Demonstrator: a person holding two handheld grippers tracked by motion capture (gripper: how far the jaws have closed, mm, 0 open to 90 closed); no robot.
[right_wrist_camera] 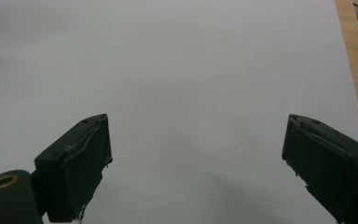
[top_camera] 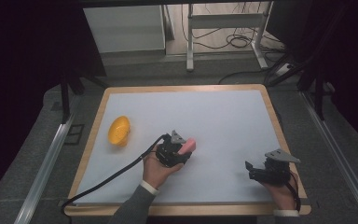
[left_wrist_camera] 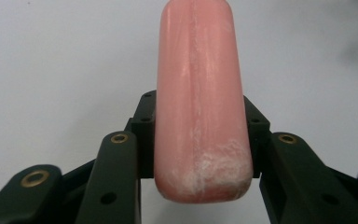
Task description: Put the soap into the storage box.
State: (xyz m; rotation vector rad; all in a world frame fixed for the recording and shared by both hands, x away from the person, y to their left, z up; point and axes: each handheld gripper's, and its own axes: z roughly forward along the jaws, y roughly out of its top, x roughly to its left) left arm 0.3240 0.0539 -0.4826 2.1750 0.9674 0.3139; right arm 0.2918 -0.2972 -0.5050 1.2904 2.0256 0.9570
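Observation:
A pink rounded sausage-shaped piece (top_camera: 187,146) sticks out of my left gripper (top_camera: 182,150) near the middle of the white table. In the left gripper view that pink piece (left_wrist_camera: 199,98) runs up the middle, and my left gripper (left_wrist_camera: 200,140) is shut on its lower part, one black jaw on each side. A yellow bowl-like object (top_camera: 119,130) lies on its side at the table's left. My right gripper (top_camera: 254,171) rests low at the front right. In the right gripper view my right gripper (right_wrist_camera: 196,154) is open, with bare white surface between the jaws.
The white table top (top_camera: 214,121) has a wooden rim (top_camera: 275,121); that wooden rim (right_wrist_camera: 356,60) also runs down the right side of the right gripper view. A black cable (top_camera: 107,179) trails from the left gripper over the front left edge. Metal table legs and cables (top_camera: 228,37) stand beyond.

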